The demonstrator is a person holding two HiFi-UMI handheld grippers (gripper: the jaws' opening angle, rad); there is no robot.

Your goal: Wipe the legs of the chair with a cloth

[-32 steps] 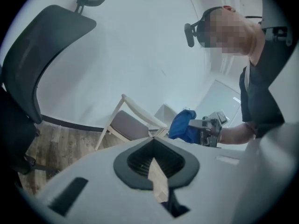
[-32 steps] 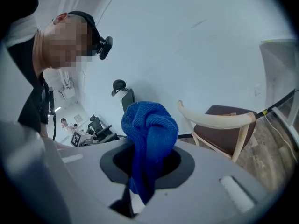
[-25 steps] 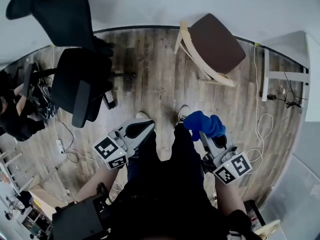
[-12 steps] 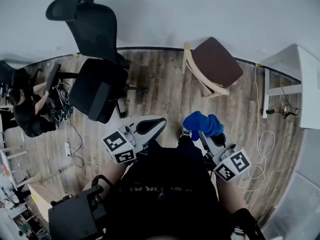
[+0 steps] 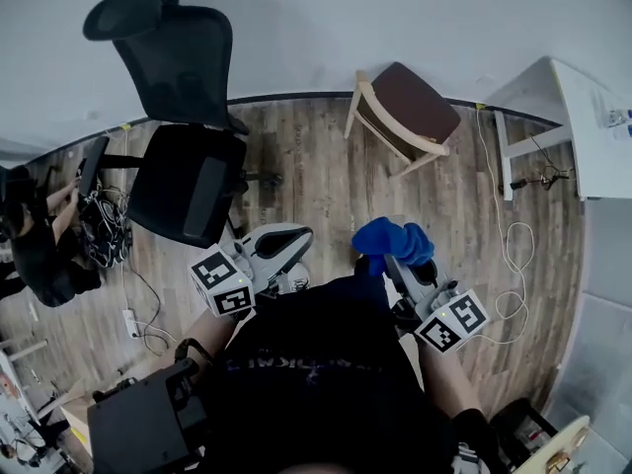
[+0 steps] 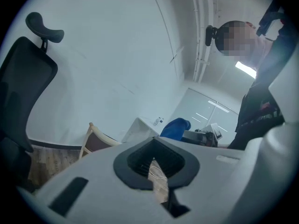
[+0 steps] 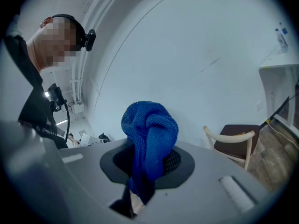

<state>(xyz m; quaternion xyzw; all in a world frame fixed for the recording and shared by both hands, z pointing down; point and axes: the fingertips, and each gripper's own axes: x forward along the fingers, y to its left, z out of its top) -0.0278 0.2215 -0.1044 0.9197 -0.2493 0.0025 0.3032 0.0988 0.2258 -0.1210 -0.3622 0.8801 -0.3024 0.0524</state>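
Observation:
A wooden chair (image 5: 405,107) with a brown seat and pale legs stands on the plank floor by the far wall, well ahead of both grippers. My right gripper (image 5: 395,255) is shut on a bunched blue cloth (image 5: 393,241), which bulges up out of the jaws in the right gripper view, cloth (image 7: 149,129) over gripper (image 7: 145,171). The same chair (image 7: 238,141) shows at the right there. My left gripper (image 5: 281,245) is held at waist height, shut with nothing in it, its tips (image 6: 156,164) meeting. The chair (image 6: 96,141) and the cloth (image 6: 175,127) lie beyond it.
A black office chair (image 5: 188,166) stands left of the wooden chair. A white desk (image 5: 583,107) fills the right corner, with cables (image 5: 513,235) trailing on the floor below it. Another person (image 5: 30,245) sits at the far left near a power strip (image 5: 128,319).
The head view has swung so more wall and the whole office chair show. Both grippers keep nearly the same pose, and the cloth stays in the right one.

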